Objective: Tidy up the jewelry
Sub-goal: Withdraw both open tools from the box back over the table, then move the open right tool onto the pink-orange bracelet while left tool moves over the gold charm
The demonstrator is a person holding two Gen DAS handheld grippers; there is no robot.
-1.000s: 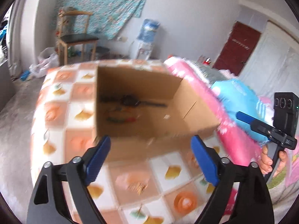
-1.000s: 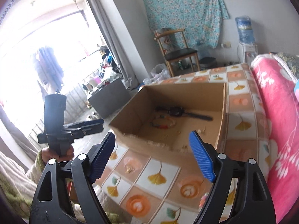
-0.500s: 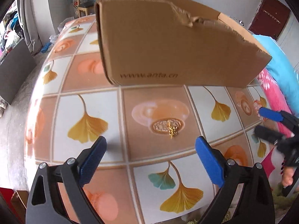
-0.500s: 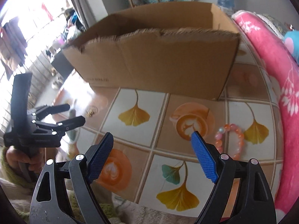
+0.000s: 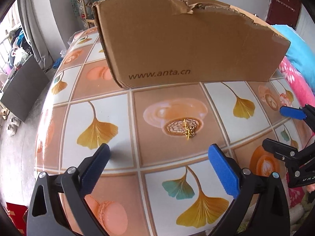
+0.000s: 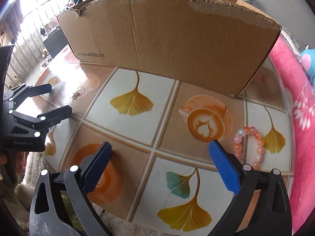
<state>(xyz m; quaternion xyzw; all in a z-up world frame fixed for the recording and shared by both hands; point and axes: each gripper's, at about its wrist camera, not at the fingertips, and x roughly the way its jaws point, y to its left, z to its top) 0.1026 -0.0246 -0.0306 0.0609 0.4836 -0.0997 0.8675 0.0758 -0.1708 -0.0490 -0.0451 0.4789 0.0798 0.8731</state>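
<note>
By the box (image 6: pixel 169 39): right view shows bead bracelet (image 6: pixel 250 145) | left view barely.

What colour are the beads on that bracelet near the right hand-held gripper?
Orange and pink, with one pale whitish bead; the bracelet shows best in the right wrist view.

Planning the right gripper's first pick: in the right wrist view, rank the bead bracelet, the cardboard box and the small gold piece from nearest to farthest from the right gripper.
1. Bead bracelet: on the tablecloth just outside the right gripper's right finger.
2. Small gold piece: far left, in front of the left gripper.
3. Cardboard box: straight ahead, behind both.

The gold piece and the box's near wall are close to call.
</note>
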